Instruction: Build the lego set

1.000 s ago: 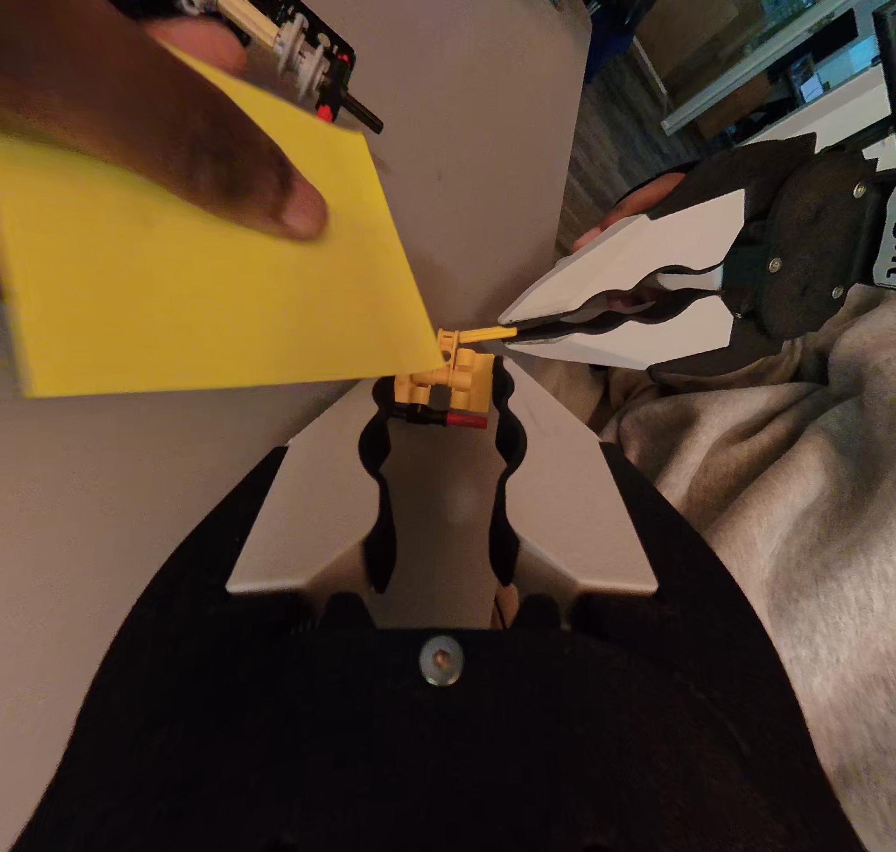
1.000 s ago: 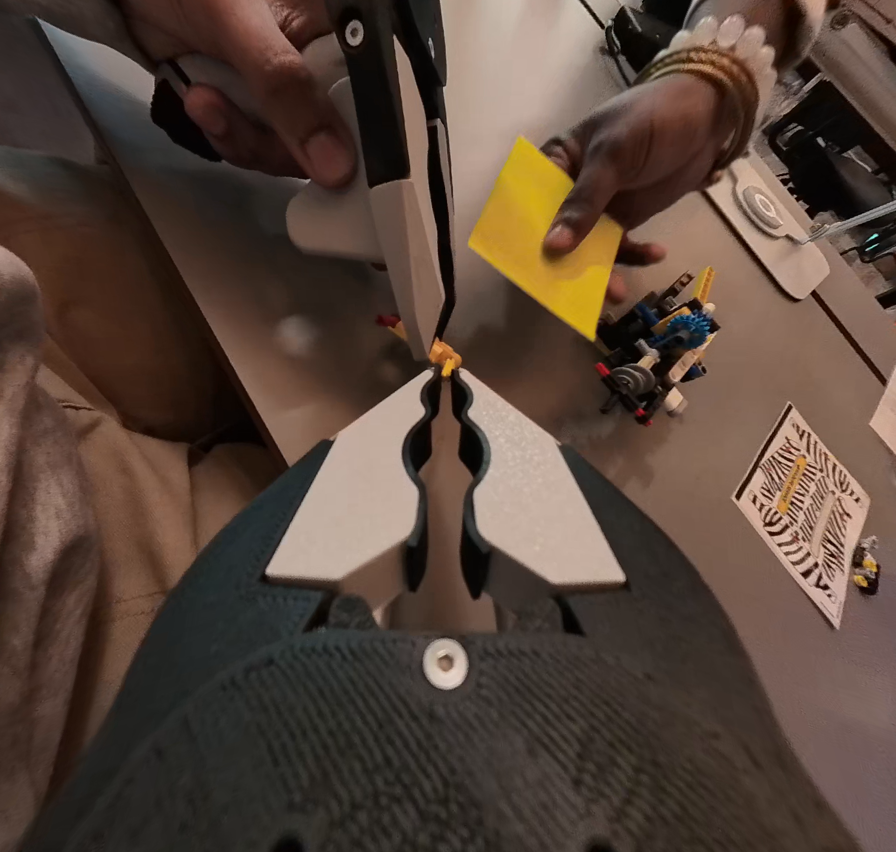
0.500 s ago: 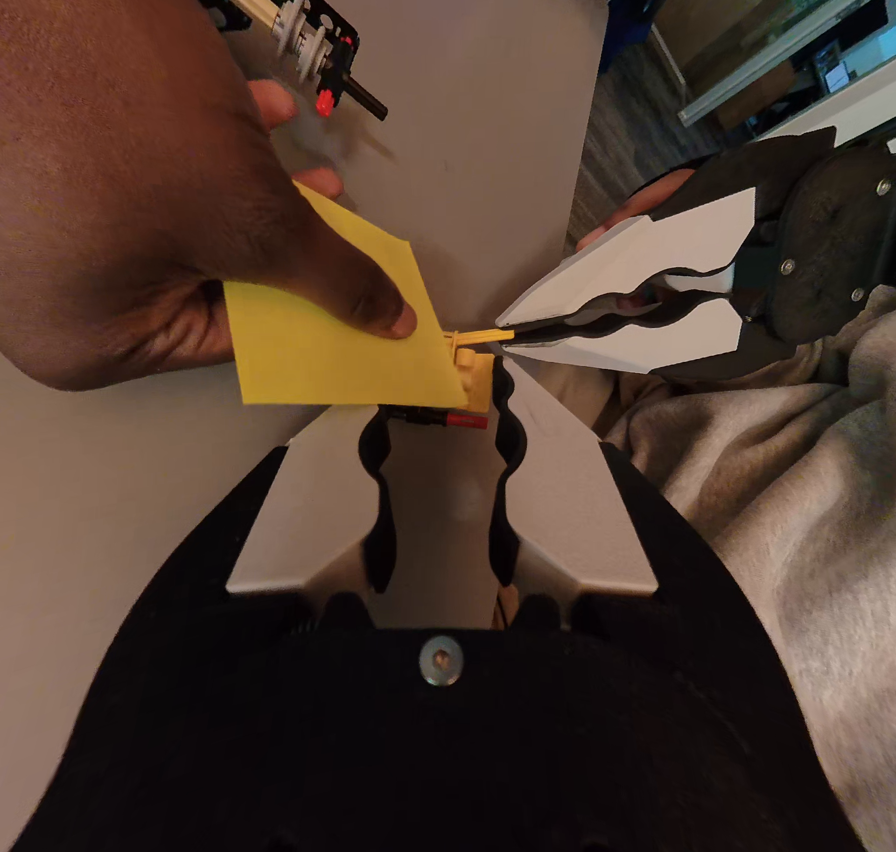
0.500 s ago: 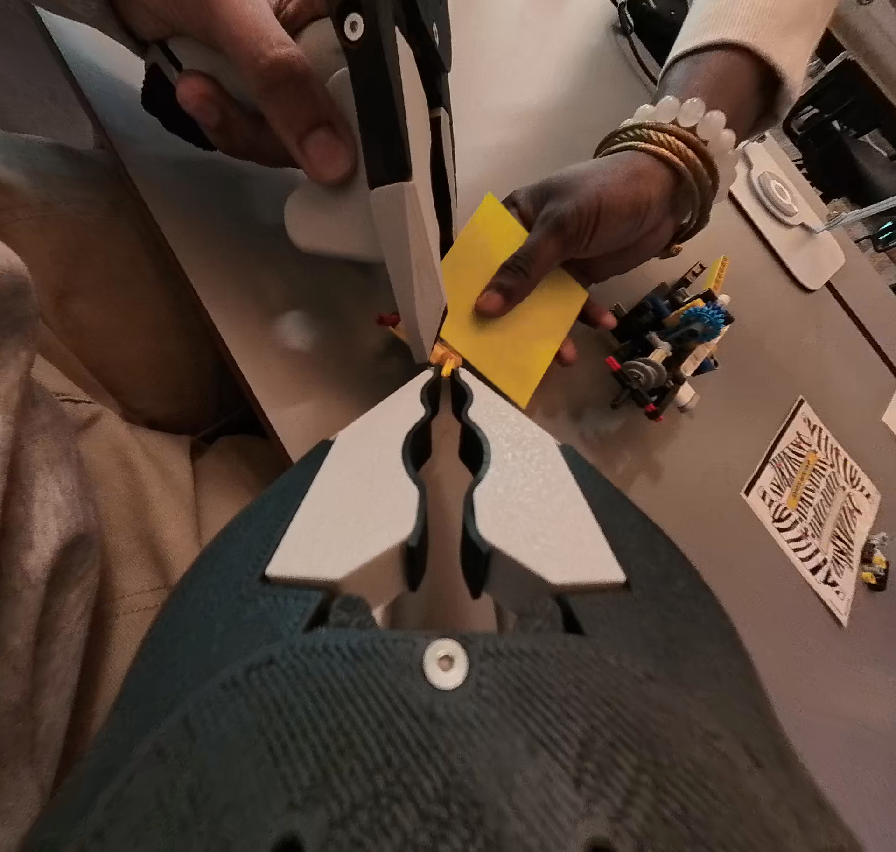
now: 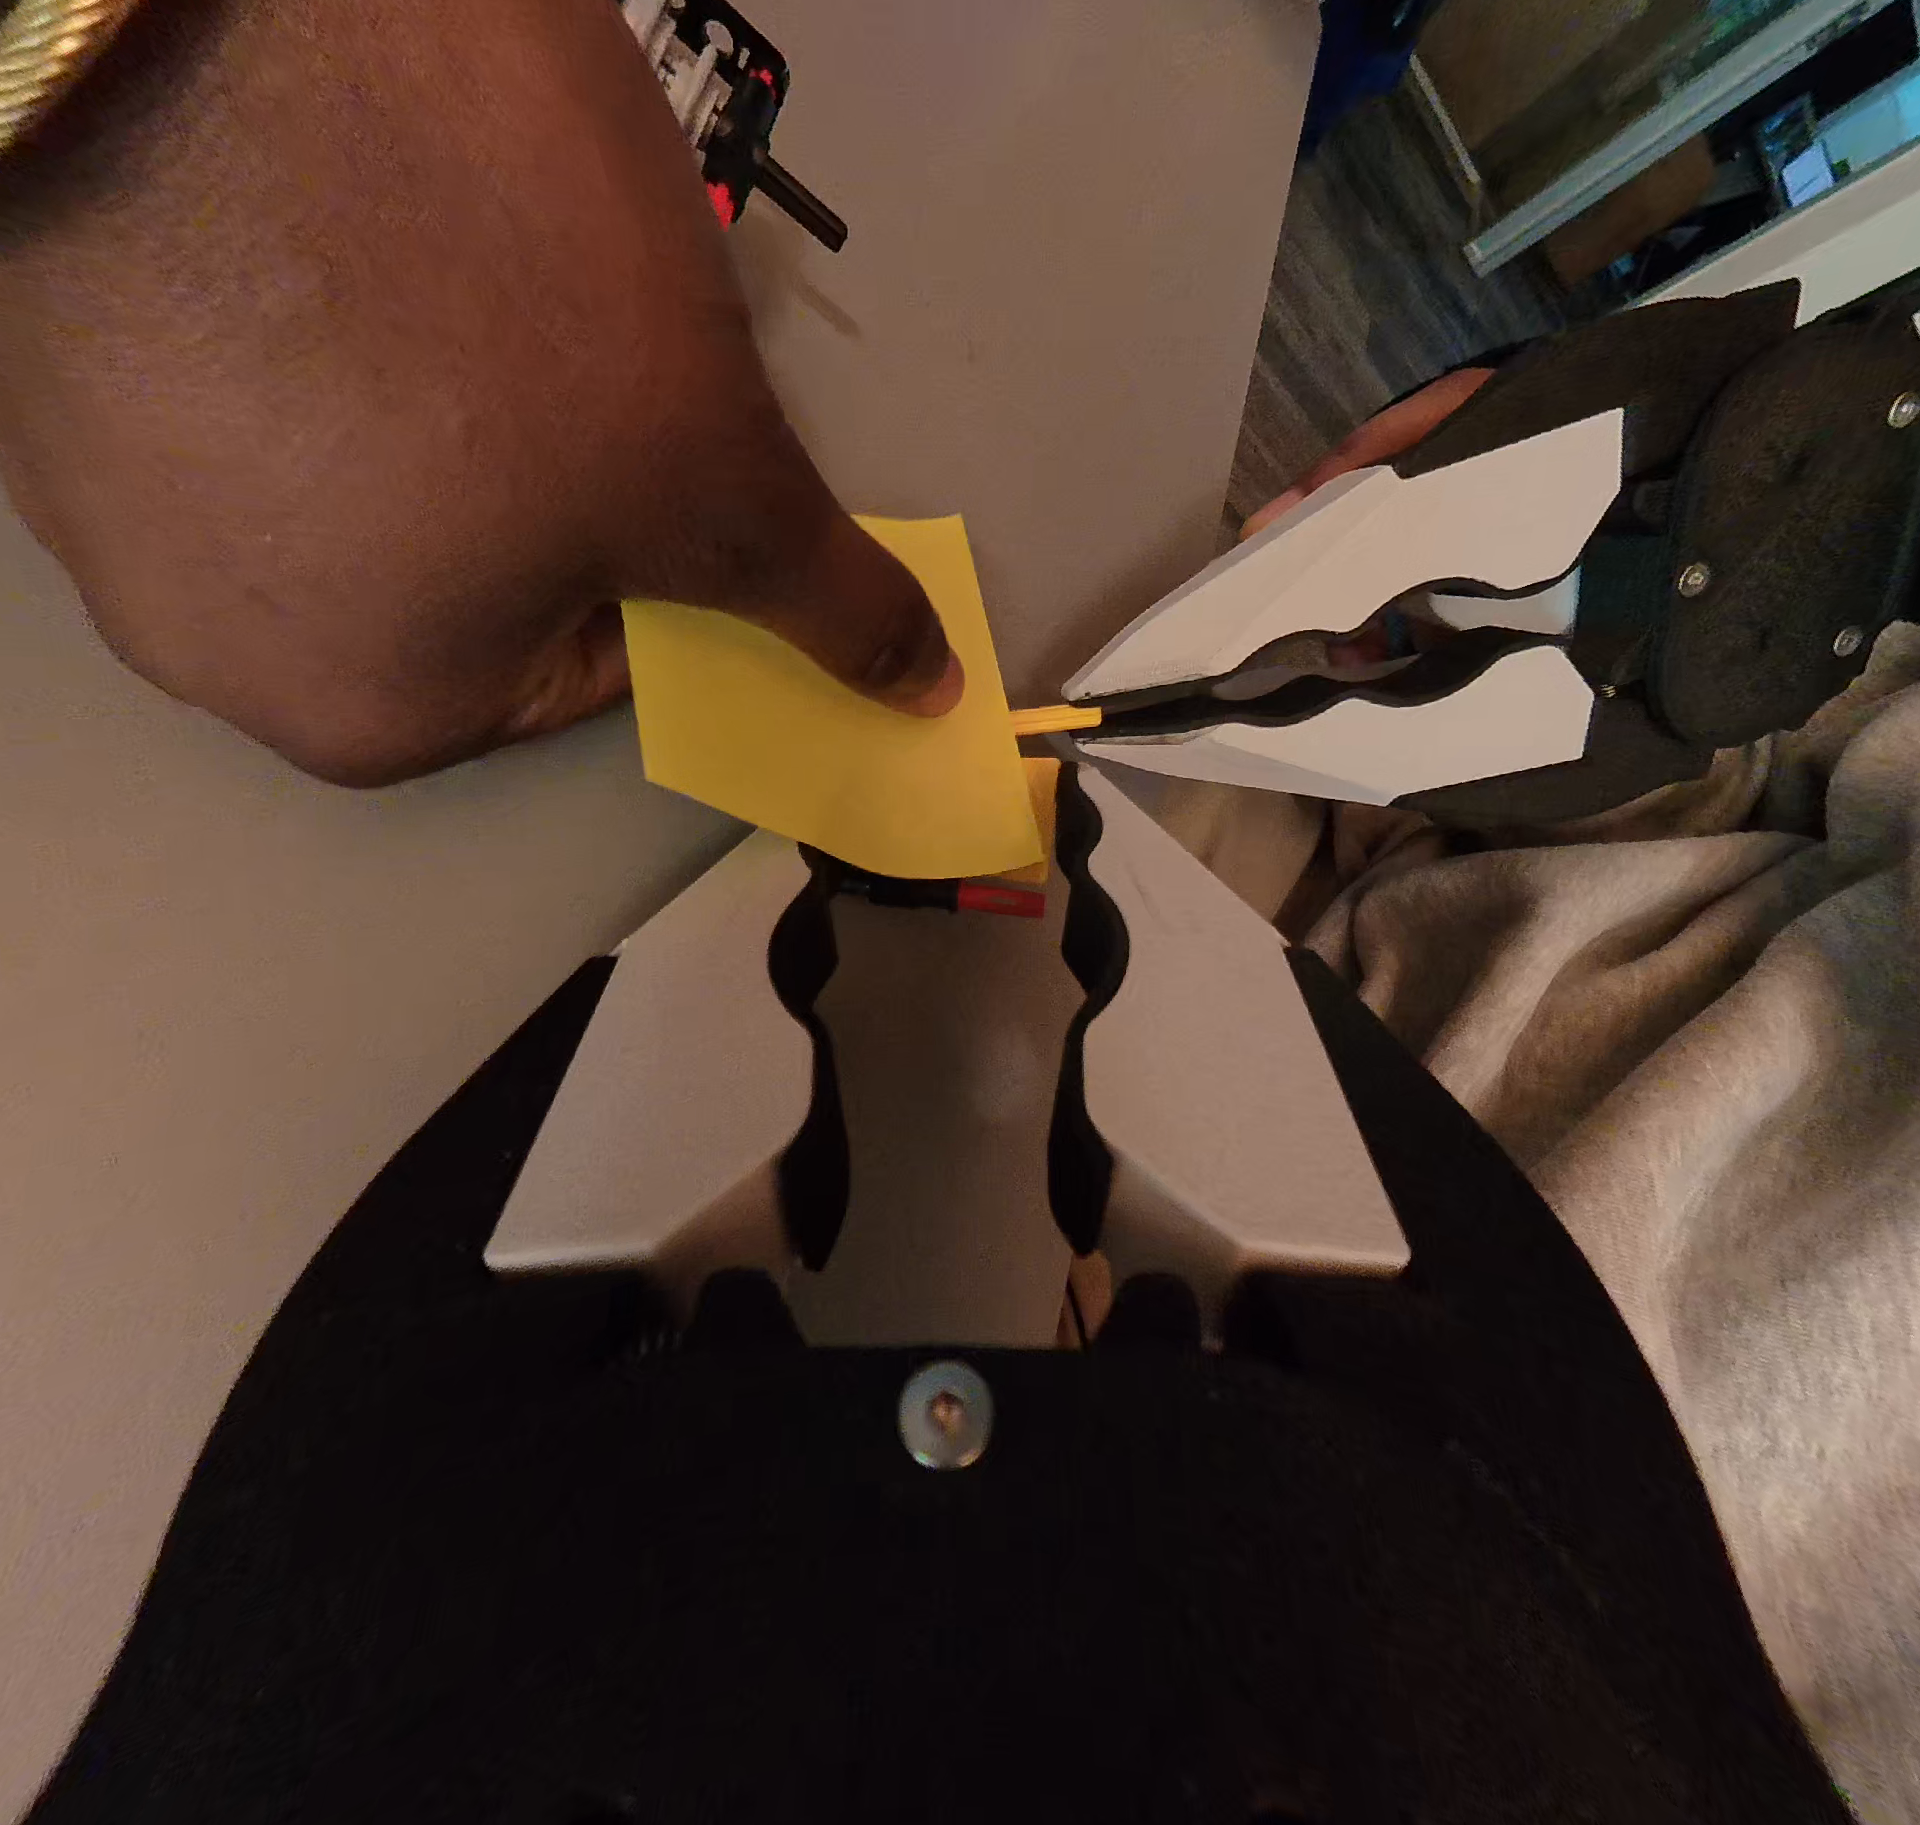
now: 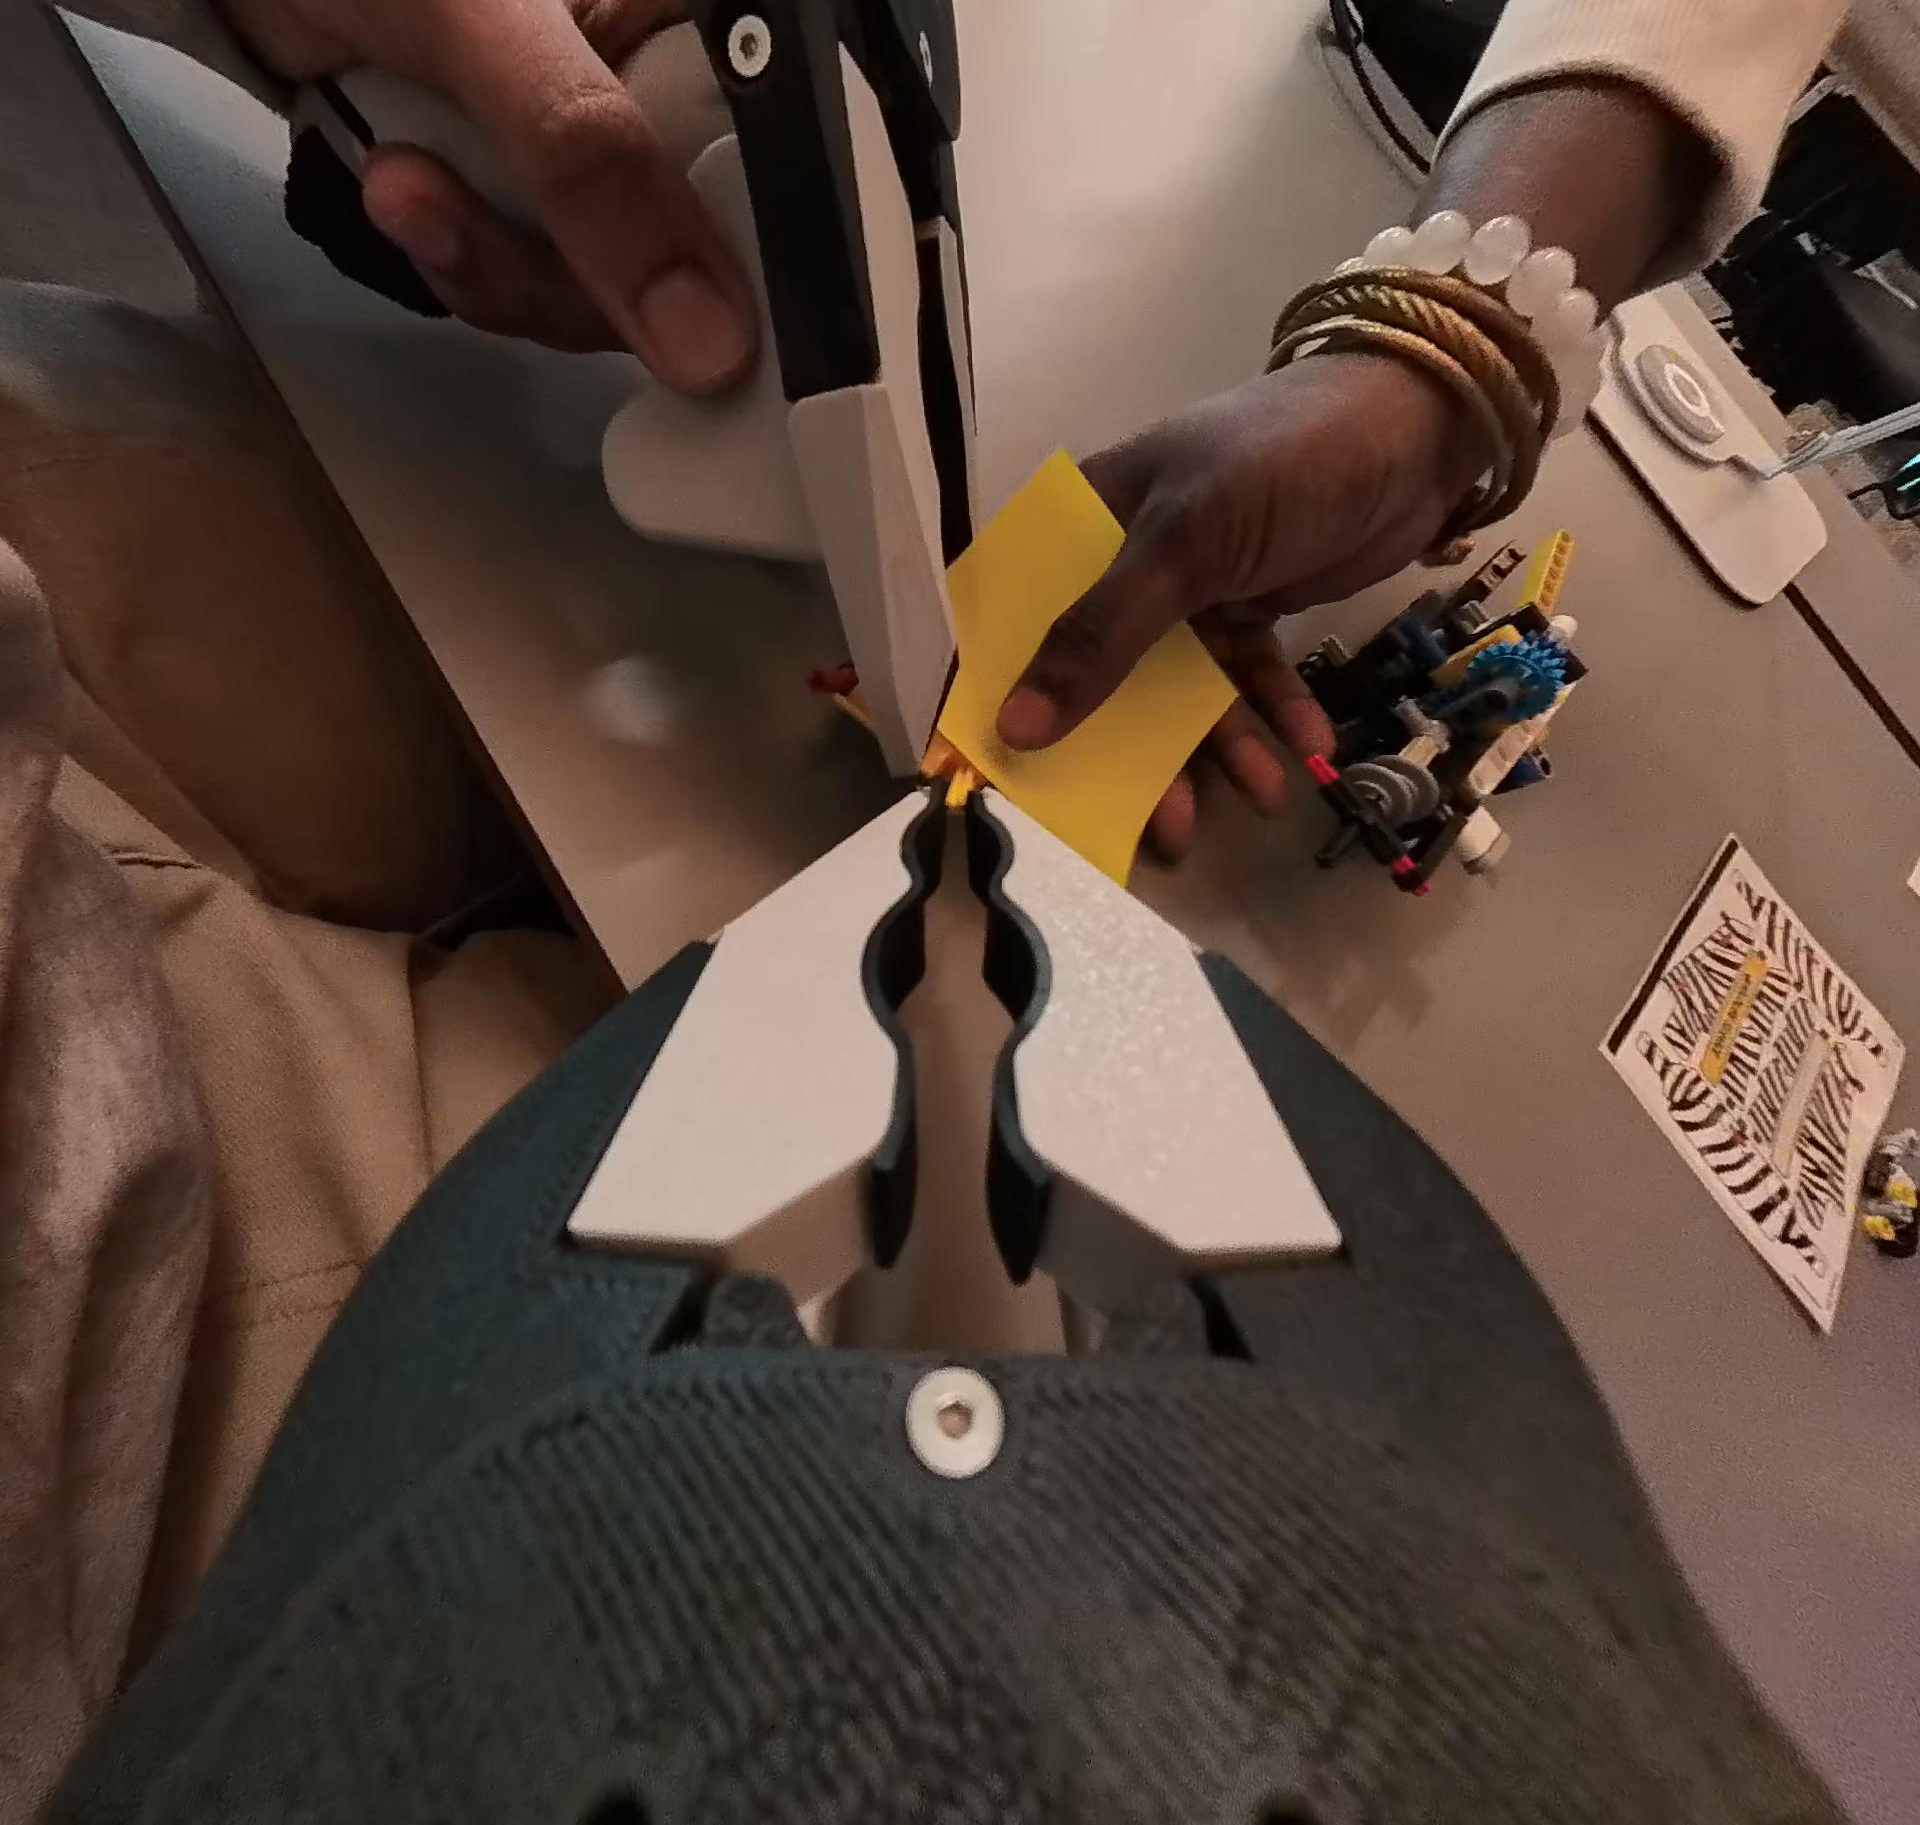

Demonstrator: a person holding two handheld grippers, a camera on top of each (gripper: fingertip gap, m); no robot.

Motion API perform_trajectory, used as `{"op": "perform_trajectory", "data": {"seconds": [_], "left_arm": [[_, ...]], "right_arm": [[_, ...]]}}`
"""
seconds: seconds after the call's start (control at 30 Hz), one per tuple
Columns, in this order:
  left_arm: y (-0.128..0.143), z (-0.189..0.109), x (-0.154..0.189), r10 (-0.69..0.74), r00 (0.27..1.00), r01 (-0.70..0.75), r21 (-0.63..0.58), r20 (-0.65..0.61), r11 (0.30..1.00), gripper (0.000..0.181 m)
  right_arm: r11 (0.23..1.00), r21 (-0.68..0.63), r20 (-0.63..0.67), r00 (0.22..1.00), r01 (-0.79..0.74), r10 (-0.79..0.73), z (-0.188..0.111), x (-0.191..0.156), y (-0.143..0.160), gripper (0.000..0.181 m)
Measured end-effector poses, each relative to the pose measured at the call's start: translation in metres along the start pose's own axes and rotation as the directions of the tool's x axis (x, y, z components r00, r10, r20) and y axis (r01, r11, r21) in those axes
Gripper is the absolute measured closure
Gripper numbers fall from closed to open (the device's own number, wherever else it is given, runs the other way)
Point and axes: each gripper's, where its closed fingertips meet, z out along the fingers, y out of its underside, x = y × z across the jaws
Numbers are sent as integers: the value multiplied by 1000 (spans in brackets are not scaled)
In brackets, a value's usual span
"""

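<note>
Left gripper (image 5: 940, 840): fingers clamped on yellow subassembly (image 5: 1042, 778), steadying it beside counter (image 5: 1018, 217) edge.
Right gripper (image 6: 954, 801): fingers together on yellow axle (image 5: 1055, 719), likely for insertion.
Sticky note (image 5: 831, 736): another hand (image 5: 416, 373) covers the subassembly.

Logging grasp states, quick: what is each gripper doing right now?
Left gripper: shut on the yellow lego assembly, half hidden by a yellow paper.
Right gripper: shut on the thin yellow axle.

I am looking at a bright yellow paper square (image 5: 831, 736) over my yellow brick piece (image 5: 1042, 819) with its red and black pin (image 5: 961, 899). My left tool (image 5: 935, 840) is showing white fingers (image 5: 665, 1100) with black pads. The worktop (image 6: 1558, 1100) is looking grey. A black-and-white striped sheet (image 6: 1766, 1069) is lying there.
</note>
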Motion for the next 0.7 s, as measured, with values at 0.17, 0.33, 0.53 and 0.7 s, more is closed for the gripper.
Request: {"op": "perform_trajectory", "data": {"seconds": [0.17, 0.33, 0.53, 0.7], "left_arm": [[-1, -3, -5, -14, 1000, 13, 6, 12, 1000, 141], [-2, -4, -7, -18, 1000, 18, 14, 16, 1000, 142], [-1, -4, -7, -17, 1000, 17, 13, 18, 1000, 141], [-1, -5, -8, -19, 1000, 18, 15, 19, 1000, 141]], "right_arm": [[1000, 7, -9, 1000, -9, 9, -1, 3, 0, 179], [1000, 5, -8, 1000, -25, 25, 0, 5, 2, 179], [999, -19, -7, 999, -43, 42, 3, 6, 9, 179], [995, -42, 10, 996, -87, 88, 8, 7, 18, 178]]}}
